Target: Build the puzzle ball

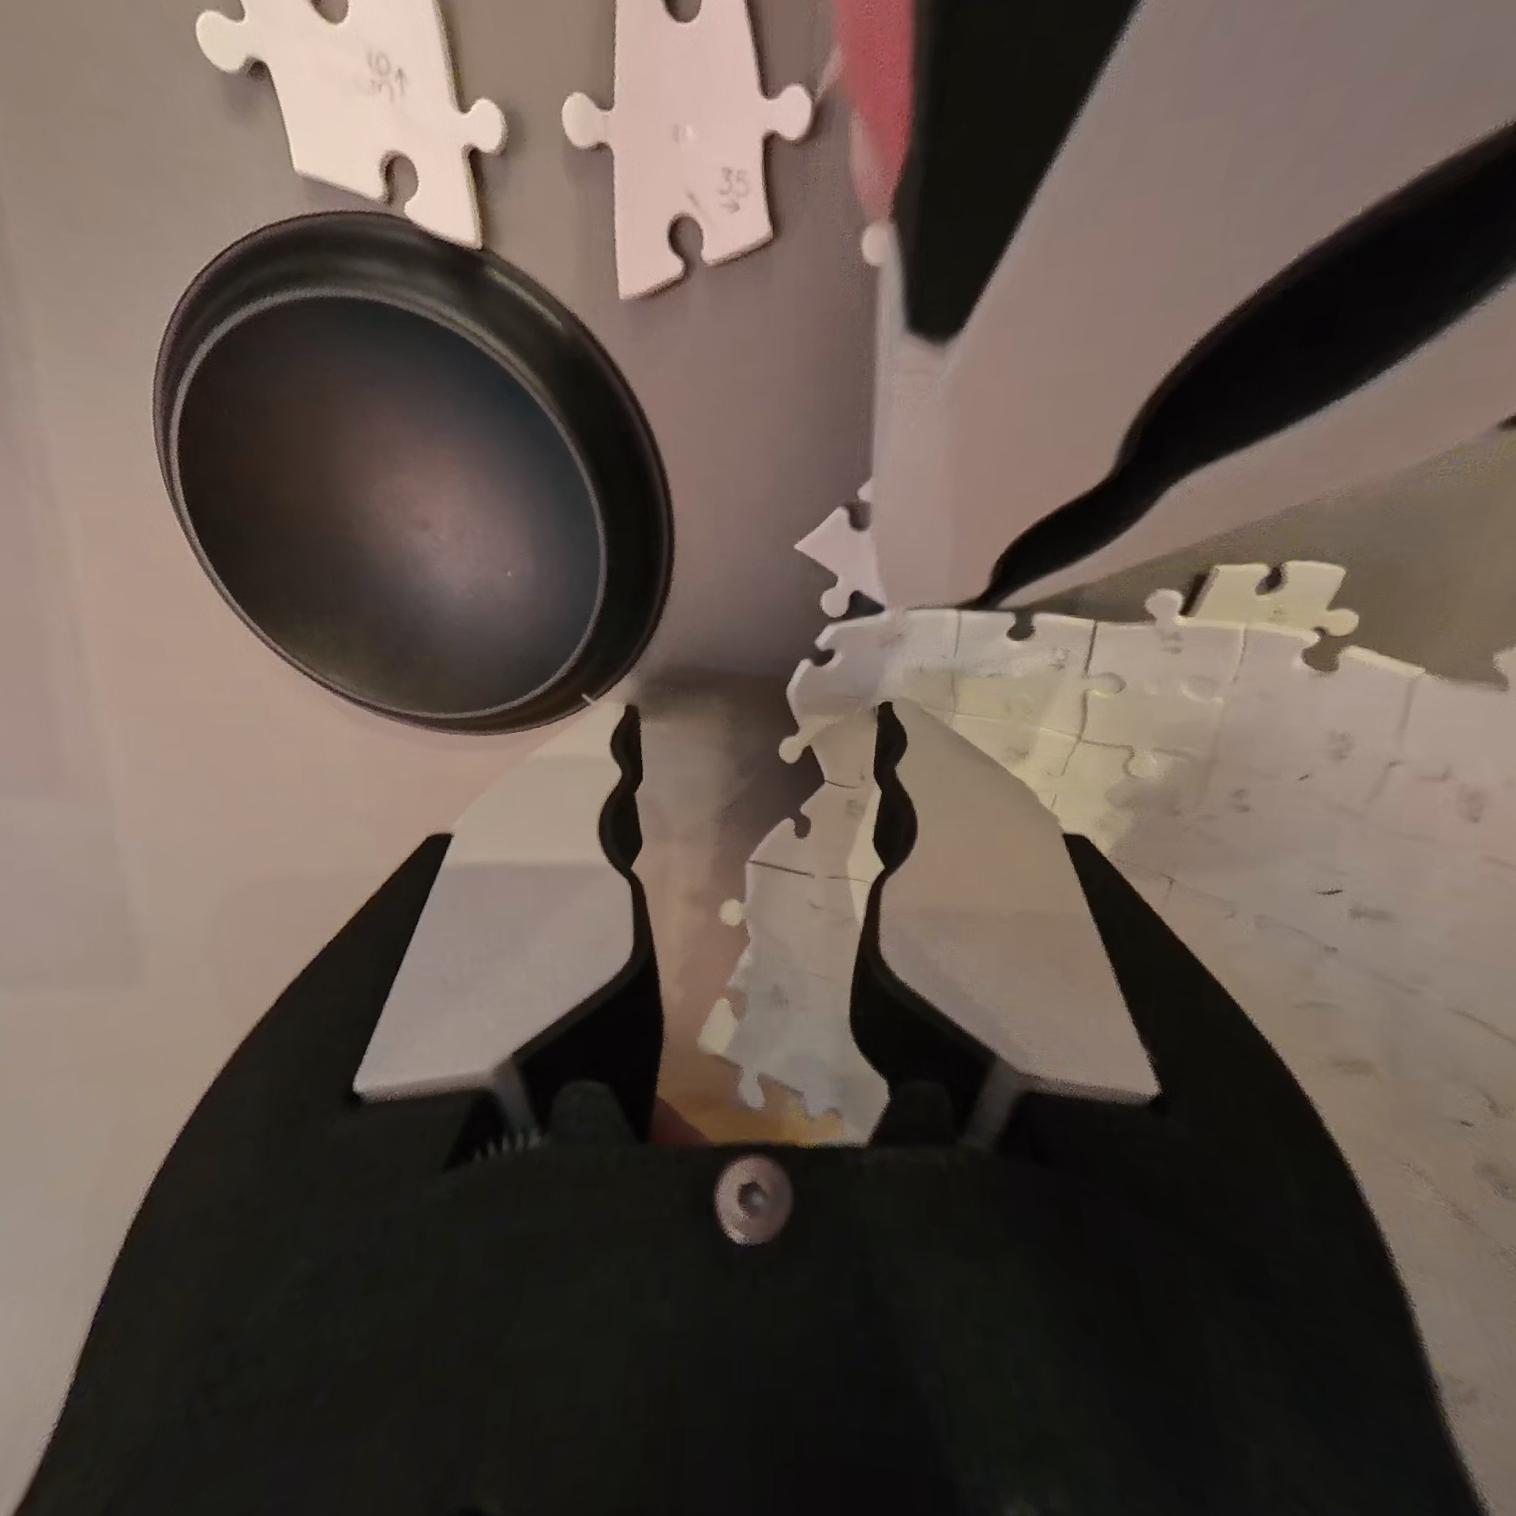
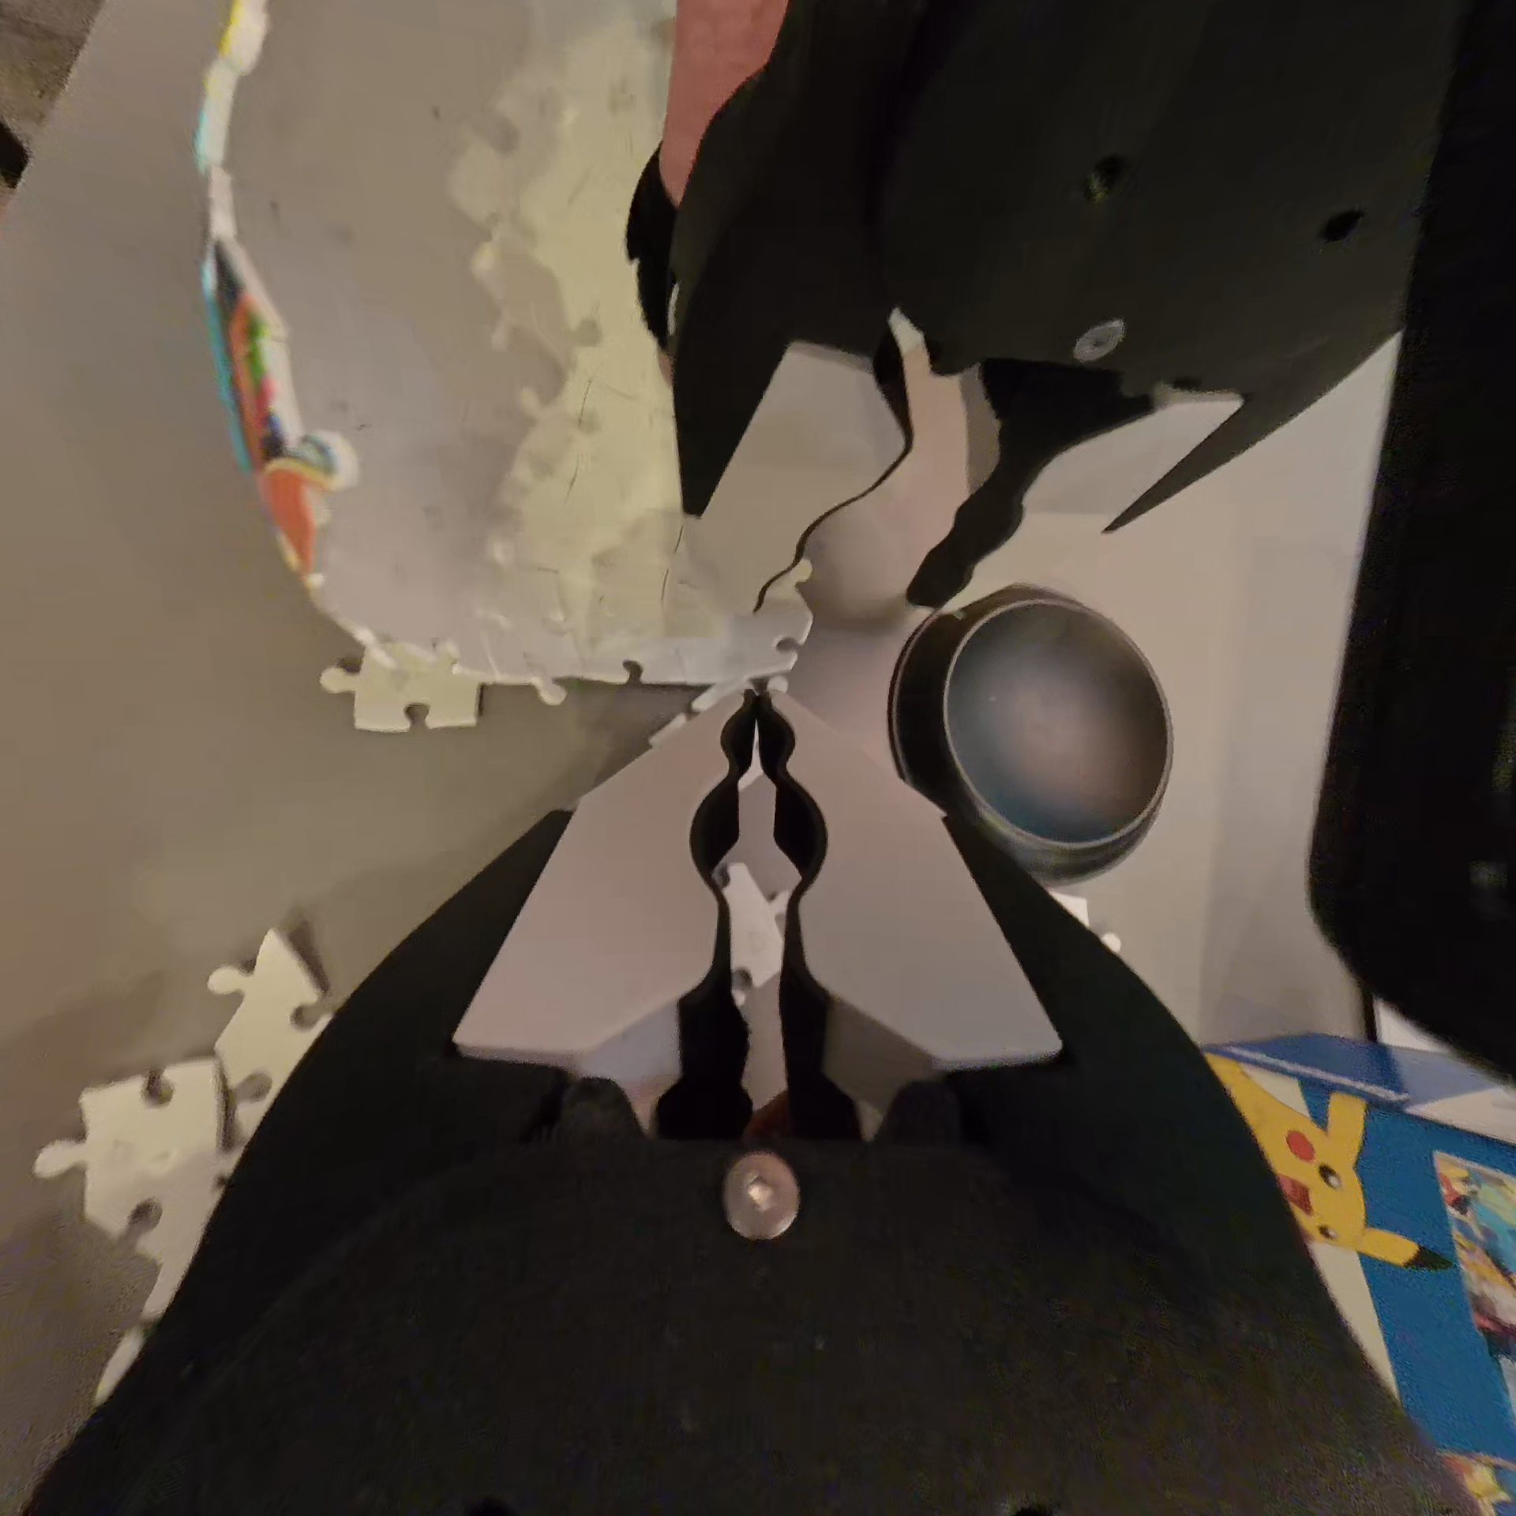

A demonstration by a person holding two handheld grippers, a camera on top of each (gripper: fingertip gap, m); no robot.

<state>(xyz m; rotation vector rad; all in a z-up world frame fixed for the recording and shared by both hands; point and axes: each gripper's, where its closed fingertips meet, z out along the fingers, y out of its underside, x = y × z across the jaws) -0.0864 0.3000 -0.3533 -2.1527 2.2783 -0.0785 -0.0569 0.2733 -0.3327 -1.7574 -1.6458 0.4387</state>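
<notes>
The partly built puzzle ball point(image 1: 1148, 738) is a curved white shell of joined pieces, seen from its unprinted inside; it also shows in the right wrist view point(image 2: 394, 369) with a colourful printed rim. My right gripper point(image 2: 756, 697) is shut on a white puzzle piece point(image 2: 710, 702) and holds it against the shell's jagged edge. In the left wrist view this gripper point(image 1: 902, 607) comes in from the upper right with the piece point(image 1: 849, 550). My left gripper point(image 1: 759, 722) is open, its right finger over the shell's edge. It shows at the top of the right wrist view point(image 2: 861, 578).
A black round stand point(image 1: 410, 476) sits left of the shell, also in the right wrist view point(image 2: 1042, 730). Two loose white pieces point(image 1: 369, 107) point(image 1: 697, 148) lie beyond it, more point(image 2: 271, 1009) at the lower left. A blue printed box point(image 2: 1378, 1230) stands at the lower right. The grippers' ends are close to 4 cm from one another.
</notes>
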